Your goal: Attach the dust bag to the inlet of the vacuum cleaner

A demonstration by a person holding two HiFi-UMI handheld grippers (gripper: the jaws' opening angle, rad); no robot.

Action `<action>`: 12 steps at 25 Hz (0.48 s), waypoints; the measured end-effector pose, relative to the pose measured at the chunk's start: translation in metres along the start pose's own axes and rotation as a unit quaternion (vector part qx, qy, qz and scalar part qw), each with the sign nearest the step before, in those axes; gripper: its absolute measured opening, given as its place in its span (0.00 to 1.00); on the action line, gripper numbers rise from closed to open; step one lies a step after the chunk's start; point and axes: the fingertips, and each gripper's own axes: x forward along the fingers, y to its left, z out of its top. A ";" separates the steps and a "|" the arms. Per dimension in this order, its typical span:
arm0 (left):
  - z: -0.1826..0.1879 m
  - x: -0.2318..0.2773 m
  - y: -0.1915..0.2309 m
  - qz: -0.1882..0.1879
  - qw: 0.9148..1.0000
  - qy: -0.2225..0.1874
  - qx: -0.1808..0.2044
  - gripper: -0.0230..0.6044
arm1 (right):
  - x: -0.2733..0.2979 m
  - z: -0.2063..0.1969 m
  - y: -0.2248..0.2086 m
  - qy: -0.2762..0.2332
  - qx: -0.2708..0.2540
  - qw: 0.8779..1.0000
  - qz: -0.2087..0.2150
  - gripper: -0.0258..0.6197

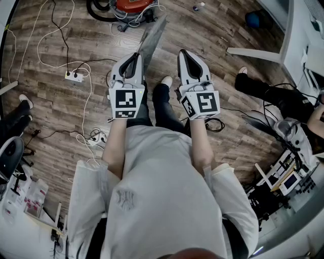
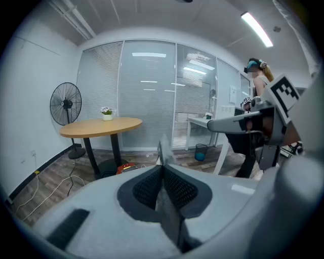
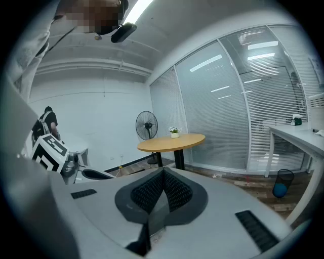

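Observation:
I stand over a wooden floor with a gripper in each hand. My left gripper (image 1: 134, 56) is shut on a flat grey dust bag (image 1: 153, 35), which sticks out forward past the jaws. In the left gripper view the bag (image 2: 164, 150) shows as a thin upright sheet pinched between the black pads of that gripper (image 2: 162, 171). The orange vacuum cleaner (image 1: 132, 5) lies on the floor ahead, apart from the bag; it also shows small under a table (image 2: 125, 167). My right gripper (image 1: 184, 53) is level beside the left, its pads (image 3: 163, 173) closed together with nothing between them.
White cables and a power strip (image 1: 74, 76) trail over the floor on the left. A round wooden table (image 2: 101, 126) and a standing fan (image 2: 66, 103) are ahead, with a blue bin (image 2: 201, 151) by a white desk. Another person (image 1: 276, 101) sits at the right among equipment.

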 end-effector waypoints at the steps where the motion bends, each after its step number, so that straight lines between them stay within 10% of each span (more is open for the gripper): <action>1: 0.000 -0.001 -0.001 0.000 1.000 -0.002 0.000 0.09 | 0.000 0.000 0.000 -0.001 0.000 1.000 -0.001 0.04; 12: 0.010 0.000 0.000 -0.006 1.000 -0.016 0.004 0.08 | 0.005 0.001 0.006 -0.001 -0.011 1.000 0.010 0.04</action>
